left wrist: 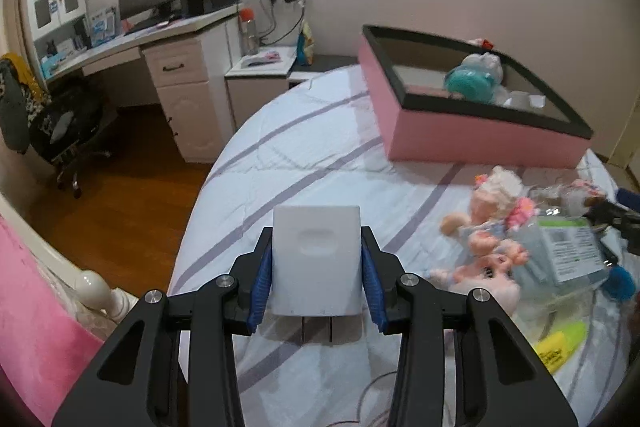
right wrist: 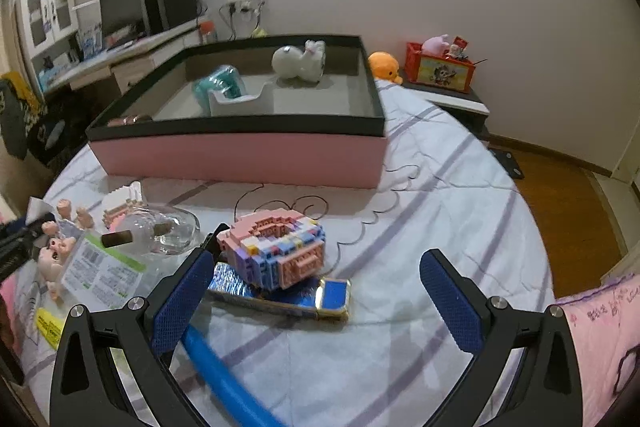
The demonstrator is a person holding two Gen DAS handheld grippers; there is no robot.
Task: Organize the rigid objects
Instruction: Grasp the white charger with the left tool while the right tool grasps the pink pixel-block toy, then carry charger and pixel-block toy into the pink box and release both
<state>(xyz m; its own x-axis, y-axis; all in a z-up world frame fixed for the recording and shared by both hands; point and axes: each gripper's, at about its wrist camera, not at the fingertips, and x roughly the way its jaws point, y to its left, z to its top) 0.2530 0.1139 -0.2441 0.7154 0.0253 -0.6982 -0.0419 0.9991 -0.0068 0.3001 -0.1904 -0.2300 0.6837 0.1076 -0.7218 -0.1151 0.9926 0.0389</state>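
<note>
My left gripper (left wrist: 316, 241) is shut on a white plug block (left wrist: 316, 259), its blue pads pressing both sides just above the striped bedsheet. The pink box with a black rim (left wrist: 472, 131) lies ahead to the right and holds a teal toy (left wrist: 470, 83) and a white plush. In the right wrist view my right gripper (right wrist: 320, 261) stands open around a pink and blue brick model (right wrist: 276, 247), without touching it. The model rests on a shiny blue flat case (right wrist: 280, 297). The pink box (right wrist: 240, 155) lies beyond it.
A doll (left wrist: 488, 227), a green-labelled packet (left wrist: 568, 247) and a yellow highlighter (left wrist: 560, 343) lie to the right. A corked glass bottle (right wrist: 160, 231) and a blue tube (right wrist: 224, 375) lie near my right gripper. A desk (left wrist: 168, 39) and chair stand left of the bed.
</note>
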